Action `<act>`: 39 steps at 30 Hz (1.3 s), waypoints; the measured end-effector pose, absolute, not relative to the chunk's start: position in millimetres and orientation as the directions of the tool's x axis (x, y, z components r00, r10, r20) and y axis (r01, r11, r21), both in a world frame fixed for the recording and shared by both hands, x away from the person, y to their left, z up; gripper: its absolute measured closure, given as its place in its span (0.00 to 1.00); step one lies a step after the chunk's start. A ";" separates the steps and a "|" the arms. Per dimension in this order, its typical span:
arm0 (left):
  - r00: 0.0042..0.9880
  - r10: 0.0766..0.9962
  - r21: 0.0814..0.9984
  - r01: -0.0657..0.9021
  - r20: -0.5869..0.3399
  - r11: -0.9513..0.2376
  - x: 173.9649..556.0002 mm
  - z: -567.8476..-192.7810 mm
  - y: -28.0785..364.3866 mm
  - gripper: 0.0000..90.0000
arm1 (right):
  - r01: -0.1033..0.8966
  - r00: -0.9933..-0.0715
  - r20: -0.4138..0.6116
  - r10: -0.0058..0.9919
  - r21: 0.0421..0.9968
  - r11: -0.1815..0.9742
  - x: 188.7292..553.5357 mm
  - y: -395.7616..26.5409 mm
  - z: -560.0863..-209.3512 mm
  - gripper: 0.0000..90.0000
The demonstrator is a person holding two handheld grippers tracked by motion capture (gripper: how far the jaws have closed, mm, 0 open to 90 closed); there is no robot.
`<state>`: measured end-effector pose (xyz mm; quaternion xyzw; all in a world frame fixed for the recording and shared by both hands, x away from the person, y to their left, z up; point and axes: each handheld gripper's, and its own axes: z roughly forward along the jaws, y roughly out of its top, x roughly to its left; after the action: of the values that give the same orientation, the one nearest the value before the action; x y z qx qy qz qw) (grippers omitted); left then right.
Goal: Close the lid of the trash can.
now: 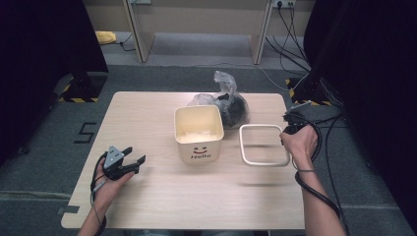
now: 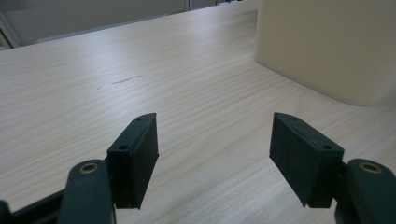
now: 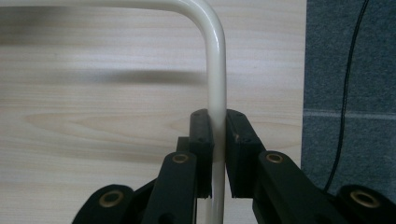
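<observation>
A cream square bin [image 1: 198,133] with a smiley face and "Hello" on its front stands mid-table, its top uncovered. To its right a cream square ring frame [image 1: 264,144] hangs above the table, casting a shadow below it. My right gripper [image 1: 285,133] is shut on the frame's right side; in the right gripper view both pads pinch the cream bar [image 3: 216,84]. My left gripper [image 1: 135,156] rests near the table's left front, open and holding nothing, aimed toward the bin [image 2: 327,42].
A crumpled clear plastic bag [image 1: 227,102] with dark contents lies behind the bin. The wooden table [image 1: 147,113] stands on grey carpet, with cables on the floor at right and dark screens on both sides.
</observation>
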<state>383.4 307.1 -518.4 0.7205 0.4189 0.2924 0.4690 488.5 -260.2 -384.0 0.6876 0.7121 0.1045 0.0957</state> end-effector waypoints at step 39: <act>0.480 0.876 0.919 0.330 0.033 -0.215 383.6 -518.4 306.7 0.36 | 0.931 -0.069 0.014 0.997 0.359 0.059 493.4 -242.9 -331.2 0.92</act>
<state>383.6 306.7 -518.4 0.7226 0.4174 0.2925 0.4670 493.4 -242.9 -331.2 0.6717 0.7180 0.1383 0.1193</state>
